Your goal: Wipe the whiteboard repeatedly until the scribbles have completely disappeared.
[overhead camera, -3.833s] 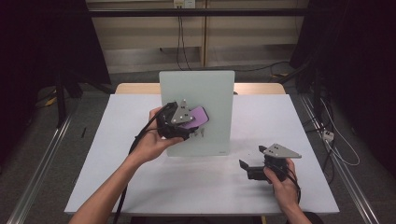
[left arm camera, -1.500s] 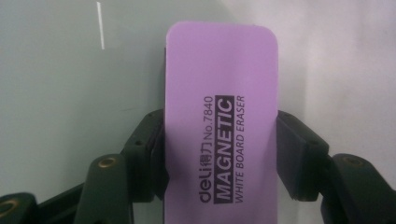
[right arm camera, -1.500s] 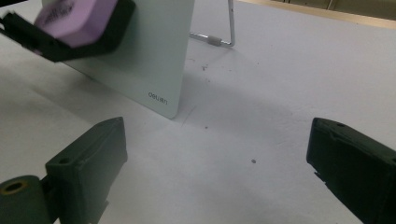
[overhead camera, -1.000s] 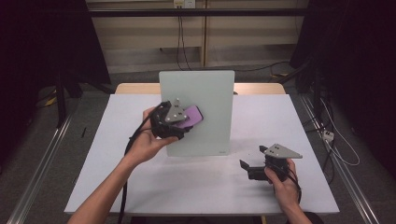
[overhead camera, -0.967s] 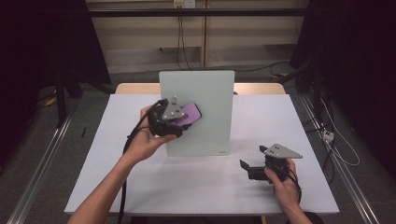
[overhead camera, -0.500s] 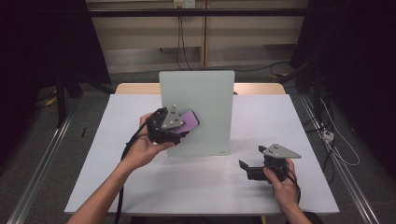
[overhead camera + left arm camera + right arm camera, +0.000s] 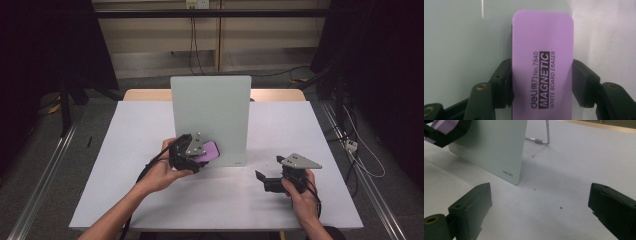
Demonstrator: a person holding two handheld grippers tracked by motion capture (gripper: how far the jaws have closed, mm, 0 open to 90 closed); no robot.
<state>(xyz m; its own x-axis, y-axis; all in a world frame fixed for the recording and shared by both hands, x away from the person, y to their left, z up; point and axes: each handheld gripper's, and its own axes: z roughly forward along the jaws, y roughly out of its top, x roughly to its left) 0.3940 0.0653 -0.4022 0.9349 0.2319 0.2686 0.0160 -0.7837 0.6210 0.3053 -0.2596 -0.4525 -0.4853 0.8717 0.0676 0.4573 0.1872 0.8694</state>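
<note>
While the person's left hand (image 7: 162, 172) presses forward, the left gripper (image 7: 196, 154) clamps a purple eraser (image 7: 542, 65) by its two long edges, jaws closed firmly on either side of the printed label reading "MAGNETIC WHITE BOARD ERASER". Gripping across the narrow width leaves the eraser's broad underside free, which is presumably the felt face, and that face lies against the lower left part of the upright whiteboard (image 7: 212, 112); whether it presses or merely touches cannot be told. Seen from the high view, the eraser (image 7: 207, 151) sits near the board's bottom edge, just above the white table (image 7: 125, 135). A wire stand (image 7: 544, 137) behind the panel props it at a slight backward lean, so that a wiping force is carried into the table rather than tipping the board. No marks are visible on the glossy surface, so what remains to be wiped cannot be judged. Well apart on the person's right, the right gripper (image 7: 272, 180) rests low over the table in the right hand (image 7: 302, 192), its jaws spread wide and holding nothing; its view looks past them toward the board's lower corner (image 7: 515, 180), a placement that keeps it clear of the wiping path while remaining ready to steady the panel.
</note>
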